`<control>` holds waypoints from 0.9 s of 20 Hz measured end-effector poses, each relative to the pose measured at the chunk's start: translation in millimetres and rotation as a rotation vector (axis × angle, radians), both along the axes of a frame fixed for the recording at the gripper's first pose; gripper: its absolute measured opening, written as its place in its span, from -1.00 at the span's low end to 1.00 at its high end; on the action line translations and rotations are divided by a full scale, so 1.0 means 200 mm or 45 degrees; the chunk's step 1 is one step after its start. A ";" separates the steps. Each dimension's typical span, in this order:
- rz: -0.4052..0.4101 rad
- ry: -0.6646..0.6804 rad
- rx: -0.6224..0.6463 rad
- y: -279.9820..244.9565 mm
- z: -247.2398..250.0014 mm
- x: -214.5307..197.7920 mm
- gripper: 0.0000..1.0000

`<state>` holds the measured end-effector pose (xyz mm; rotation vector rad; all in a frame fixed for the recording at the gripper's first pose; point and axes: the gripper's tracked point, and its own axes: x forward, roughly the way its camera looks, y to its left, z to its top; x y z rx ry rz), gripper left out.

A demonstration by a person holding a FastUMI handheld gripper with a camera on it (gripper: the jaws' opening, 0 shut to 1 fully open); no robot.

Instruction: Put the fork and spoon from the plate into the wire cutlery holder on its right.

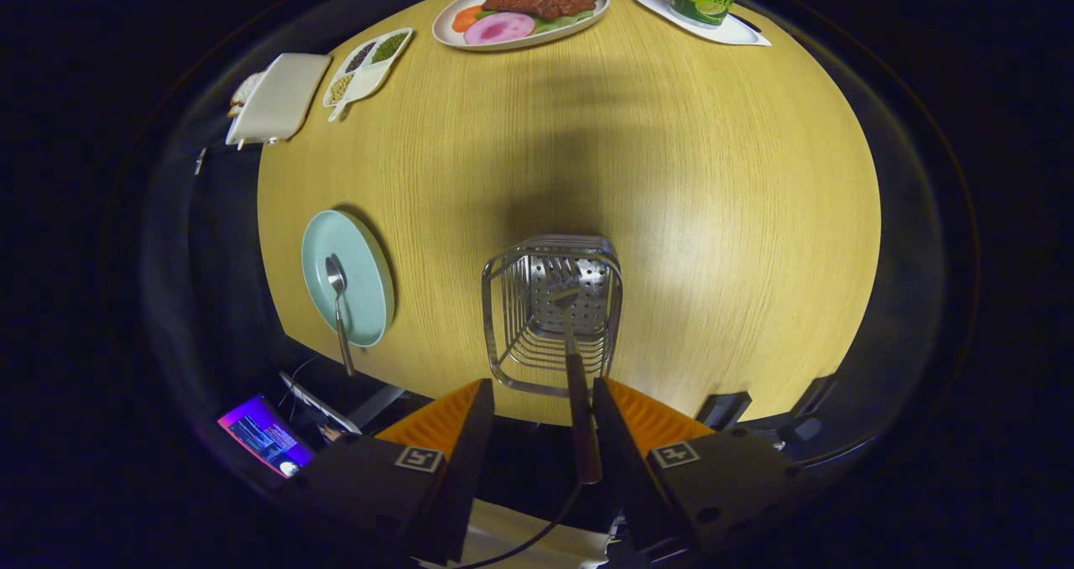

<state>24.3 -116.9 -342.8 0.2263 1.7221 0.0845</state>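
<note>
The round wooden table carries the wire cutlery holder near its close edge, with the pale blue plate to its left, so a piece lifted off the plate has only a short way to travel. The gripper hangs above the holder with its fingers well apart. The fork rests against the right finger alone, its head already down in the holder as though just let go, while the spoon lies on the plate, handle pointing out over the near rim.
</note>
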 end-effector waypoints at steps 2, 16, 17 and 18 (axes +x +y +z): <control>-0.026 -0.064 0.020 0.00 0.07 0.00 0.85; -0.002 -0.904 -0.060 0.20 0.66 -0.04 0.99; 0.007 -0.950 -0.065 0.26 0.67 -0.04 0.99; 0.020 -1.000 -0.069 0.31 0.69 -0.04 0.99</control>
